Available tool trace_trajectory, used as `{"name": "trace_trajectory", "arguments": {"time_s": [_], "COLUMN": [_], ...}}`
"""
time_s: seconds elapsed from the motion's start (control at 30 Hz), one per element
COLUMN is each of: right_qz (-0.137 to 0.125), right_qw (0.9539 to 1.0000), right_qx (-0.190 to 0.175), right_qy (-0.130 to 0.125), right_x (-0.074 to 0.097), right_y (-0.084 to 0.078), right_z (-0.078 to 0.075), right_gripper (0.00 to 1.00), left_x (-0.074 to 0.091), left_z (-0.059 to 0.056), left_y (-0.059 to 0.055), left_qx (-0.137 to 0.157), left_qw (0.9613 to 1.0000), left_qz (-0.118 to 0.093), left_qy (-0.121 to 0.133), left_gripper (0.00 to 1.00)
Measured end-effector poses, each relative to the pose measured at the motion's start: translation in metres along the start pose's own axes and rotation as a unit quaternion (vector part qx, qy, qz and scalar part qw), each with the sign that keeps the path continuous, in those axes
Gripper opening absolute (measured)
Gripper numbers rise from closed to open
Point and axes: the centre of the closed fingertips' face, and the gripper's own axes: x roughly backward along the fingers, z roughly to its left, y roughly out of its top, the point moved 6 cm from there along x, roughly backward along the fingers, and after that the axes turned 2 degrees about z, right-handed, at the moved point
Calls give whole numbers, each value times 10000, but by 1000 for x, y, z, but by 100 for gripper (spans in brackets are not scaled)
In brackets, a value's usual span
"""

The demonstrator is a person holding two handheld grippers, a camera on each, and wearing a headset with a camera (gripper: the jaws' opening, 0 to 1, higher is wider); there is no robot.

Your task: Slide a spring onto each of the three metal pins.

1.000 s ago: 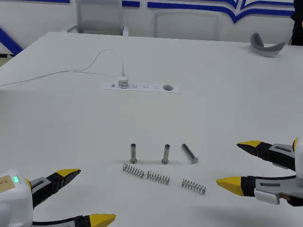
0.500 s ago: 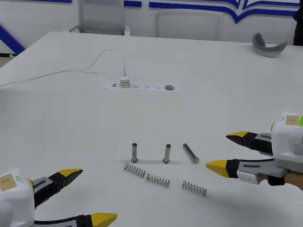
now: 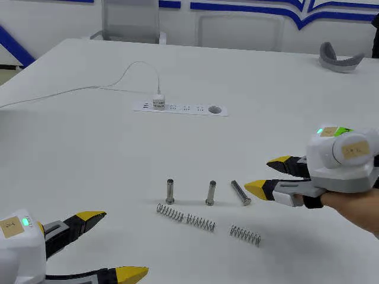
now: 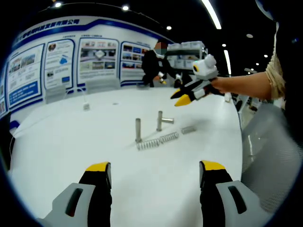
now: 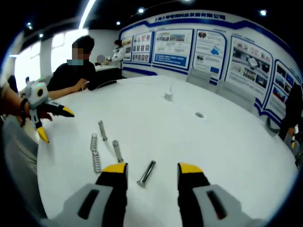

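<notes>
Leftward over the white table (image 3: 89,148), the right gripper (image 3: 259,175), gaping empty like the left gripper (image 3: 124,242), is nearing the lying pin (image 3: 239,192), head nearward.

Head view's bright and even for me, light from overhead. The white table (image 3: 89,148) is nearly washed out, w/ short soft shadows beside the pins (image 3: 211,193) and springs (image 3: 199,222). Both gripper views are fisheye: edges bent and dim, ceiling strip lights (image 4: 211,14) glaring, wall posters (image 5: 182,47) a bit soft.
</notes>
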Motion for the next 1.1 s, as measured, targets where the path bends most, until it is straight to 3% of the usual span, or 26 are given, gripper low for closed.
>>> {"name": "trace_trajectory", "arguments": {"time_s": [0.23, 0.63, 1.1], "right_qz": [226, 659, 1048], "right_qw": [9997, 9971, 9918], "right_qx": [18, -309, -635], "right_qy": [-58, -208, -352], "right_x": [-20, -51, -71], "right_y": [0, -9, -21], "right_z": [-3, -1, 3], "right_gripper": [35, 26, 16], "left_x": [1, 1, 1], "left_z": [0, 1, 4], "left_y": [0, -1, -5], "left_qx": [-3, 39, 85], "left_qw": [10000, 10000, 10000], "left_qz": [2, 11, 38], "left_qy": [6, 19, 33], "left_gripper": [76, 75, 73]}}
